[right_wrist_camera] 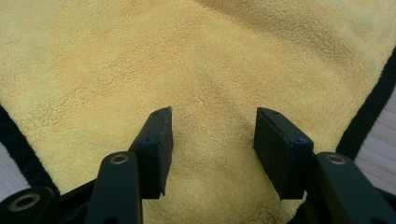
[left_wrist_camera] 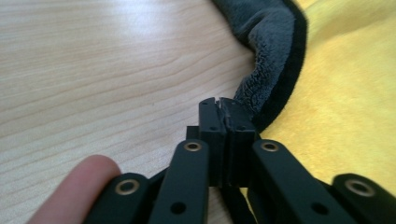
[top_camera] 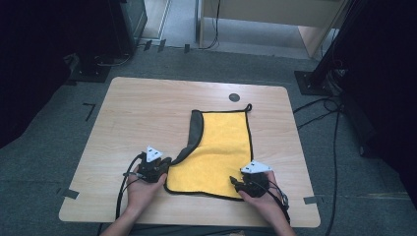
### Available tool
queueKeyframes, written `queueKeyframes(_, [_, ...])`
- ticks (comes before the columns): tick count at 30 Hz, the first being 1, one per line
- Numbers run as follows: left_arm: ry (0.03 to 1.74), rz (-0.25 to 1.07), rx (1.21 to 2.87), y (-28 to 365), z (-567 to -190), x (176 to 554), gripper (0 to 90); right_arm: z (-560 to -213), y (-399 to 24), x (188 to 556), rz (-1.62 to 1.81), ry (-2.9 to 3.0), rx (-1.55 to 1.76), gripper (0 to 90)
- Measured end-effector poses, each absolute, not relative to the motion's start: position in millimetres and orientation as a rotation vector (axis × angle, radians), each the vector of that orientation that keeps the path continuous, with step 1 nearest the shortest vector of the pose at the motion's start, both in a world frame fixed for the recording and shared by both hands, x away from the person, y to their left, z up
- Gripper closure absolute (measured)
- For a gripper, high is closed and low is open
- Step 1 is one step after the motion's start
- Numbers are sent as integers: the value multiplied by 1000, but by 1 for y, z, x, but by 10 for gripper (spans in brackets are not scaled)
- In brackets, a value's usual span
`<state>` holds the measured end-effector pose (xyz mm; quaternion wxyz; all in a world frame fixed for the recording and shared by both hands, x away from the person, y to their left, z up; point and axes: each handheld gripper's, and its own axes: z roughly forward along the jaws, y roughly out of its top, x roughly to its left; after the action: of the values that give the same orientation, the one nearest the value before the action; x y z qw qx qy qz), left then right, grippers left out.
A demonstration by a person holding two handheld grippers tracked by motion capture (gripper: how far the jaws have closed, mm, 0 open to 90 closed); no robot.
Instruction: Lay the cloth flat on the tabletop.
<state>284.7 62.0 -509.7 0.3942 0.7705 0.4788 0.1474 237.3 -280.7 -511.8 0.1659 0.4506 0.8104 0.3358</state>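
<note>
Already one fold is begun: the cloth (top_camera: 219,147) lies on the bench (top_camera: 142,113), its left edge turned over grey. That edge is pinched by the closed left claw (left_wrist_camera: 223,105); the right claw (right_wrist_camera: 212,140) is held half-open, empty, above the near corner.

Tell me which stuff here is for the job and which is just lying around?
For the job:
- yellow cloth with its grey folded-over edge
- left gripper, jaws shut at that edge
- right gripper, jaws open over the cloth

Just lying about:
- black disc on the table
- floor cables
</note>
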Motion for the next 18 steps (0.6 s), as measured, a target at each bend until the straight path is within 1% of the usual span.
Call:
queueKeyframes(2, [1169, 371, 1924, 62, -503, 285, 784, -509, -281, 238, 937, 2329, 1278, 473])
queueKeyframes(5, [1126, 391, 1892, 51, -491, 294, 716, -499, -283, 243, 1017, 2274, 1293, 475])
queueKeyframes(10, [1069, 402, 1899, 9, -481, 332, 600, -484, -281, 257, 1079, 2168, 1297, 490])
queueKeyframes(13, [1072, 421, 1907, -13, -481, 352, 571, -482, -278, 269, 1080, 2122, 1310, 495])
queueKeyframes(15, [1101, 421, 1910, -26, -483, 366, 571, -483, -277, 276, 1084, 2098, 1334, 497])
queueKeyframes(18, [1121, 426, 1962, -40, -489, 380, 559, -486, -277, 290, 1094, 2036, 1373, 498])
